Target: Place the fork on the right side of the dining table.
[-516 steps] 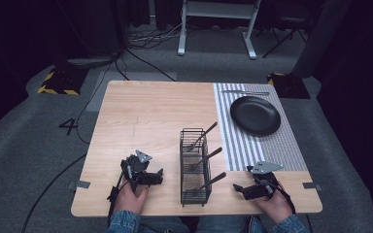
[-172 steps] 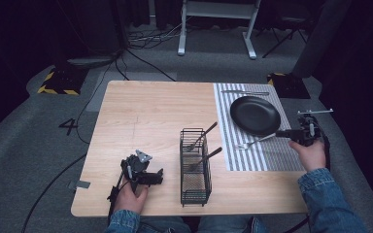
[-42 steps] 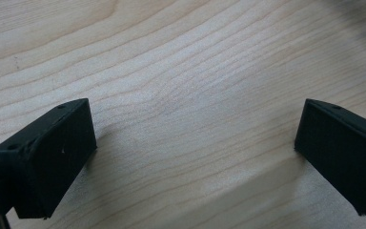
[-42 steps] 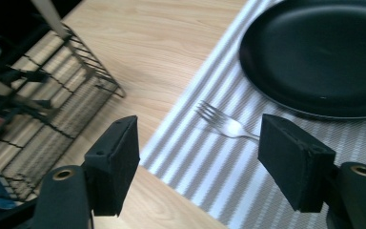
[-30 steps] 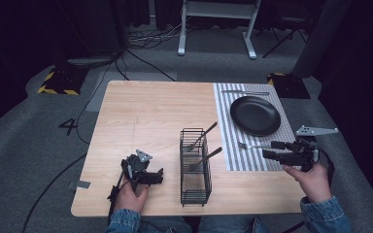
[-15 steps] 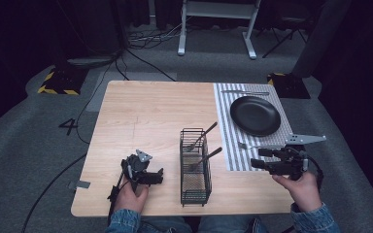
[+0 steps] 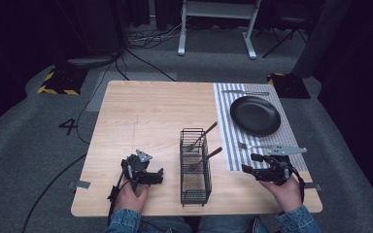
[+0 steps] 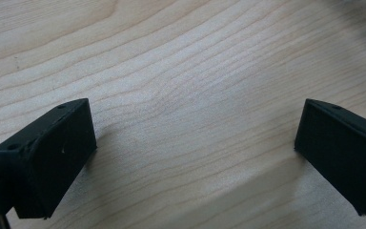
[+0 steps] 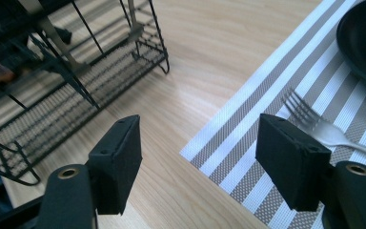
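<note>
Silver metal fork (image 9: 324, 125) on striped placemat (image 7: 233, 141): light, rigid, slippery, low-lying. Grasp mid-handle. Right tongs (image 9: 198, 160) spread apart, empty; left tongs (image 8: 190, 143) likewise, over tabletop (image 8: 181, 62).

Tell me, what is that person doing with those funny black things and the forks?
A person is setting a table with a tool in each hand. The right tool is open and empty, near a fork lying on the striped placemat beside the black plate. Two more pieces of cutlery stand in the wire basket. The left tool rests open on the wooden table.
</note>
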{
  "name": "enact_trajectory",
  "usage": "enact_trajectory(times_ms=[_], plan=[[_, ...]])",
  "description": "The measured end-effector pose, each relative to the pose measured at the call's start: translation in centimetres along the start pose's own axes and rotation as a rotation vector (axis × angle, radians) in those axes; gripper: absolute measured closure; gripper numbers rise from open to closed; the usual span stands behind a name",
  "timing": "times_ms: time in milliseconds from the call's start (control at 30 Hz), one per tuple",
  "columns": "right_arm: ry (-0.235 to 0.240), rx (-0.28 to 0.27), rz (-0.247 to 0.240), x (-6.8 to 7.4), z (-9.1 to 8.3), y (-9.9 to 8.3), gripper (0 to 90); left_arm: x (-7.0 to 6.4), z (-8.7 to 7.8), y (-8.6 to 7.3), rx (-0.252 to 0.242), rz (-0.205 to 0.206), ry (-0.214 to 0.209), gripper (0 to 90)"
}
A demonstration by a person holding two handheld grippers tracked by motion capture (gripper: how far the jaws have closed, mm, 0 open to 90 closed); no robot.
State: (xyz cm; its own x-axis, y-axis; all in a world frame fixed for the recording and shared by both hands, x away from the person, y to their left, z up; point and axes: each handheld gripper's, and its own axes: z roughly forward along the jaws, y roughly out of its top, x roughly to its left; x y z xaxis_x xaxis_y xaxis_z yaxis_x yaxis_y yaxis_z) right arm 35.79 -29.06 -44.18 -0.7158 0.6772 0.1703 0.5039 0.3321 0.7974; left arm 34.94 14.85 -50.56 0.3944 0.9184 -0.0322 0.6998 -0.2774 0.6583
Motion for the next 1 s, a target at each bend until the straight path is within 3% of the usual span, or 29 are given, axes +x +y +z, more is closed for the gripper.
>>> enact_trajectory(times_ms=[200,333,367,467,567,767,867,900,1000], plan=[[-0.002,0.03,-0.024,0.2,1.2,-1.2,30.3,0.0,0.0,0.0,0.0,0.0,0.0,0.2],[-0.033,0.025,-0.079,0.3,1.7,-2.0,30.3,0.0,0.0,0.0,0.0,0.0,0.0,0.2],[-0.062,0.038,-0.13,0.5,2.1,-2.4,30.5,0.0,0.0,0.0,0.0,0.0,0.0,0.2],[-0.083,0.073,-0.153,0.7,2.6,-2.8,32.2,0.0,0.0,0.0,0.0,0.0,0.0,0.2],[-0.102,0.106,-0.163,1.0,3.3,-3.2,31.9,0.0,0.0,0.0,0.0,0.0,0.0,0.2],[-0.113,0.119,-0.153,1.0,3.8,-3.7,30.8,0.0,0.0,0.0,0.0,0.0,0.0,0.2],[-0.119,0.142,-0.173,1.1,4.4,-4.3,23.1,0.0,0.0,0.0,0.0,0.0,0.0,0.2],[-0.112,0.113,-0.149,1.1,4.8,-4.6,16.2,0.0,0.0,0.0,0.0,-0.002,0.0,0.2],[-0.11,0.117,-0.156,1.2,4.8,-4.6,15.1,0.0,0.0,0.0,0.0,-0.002,0.0,0.2]])
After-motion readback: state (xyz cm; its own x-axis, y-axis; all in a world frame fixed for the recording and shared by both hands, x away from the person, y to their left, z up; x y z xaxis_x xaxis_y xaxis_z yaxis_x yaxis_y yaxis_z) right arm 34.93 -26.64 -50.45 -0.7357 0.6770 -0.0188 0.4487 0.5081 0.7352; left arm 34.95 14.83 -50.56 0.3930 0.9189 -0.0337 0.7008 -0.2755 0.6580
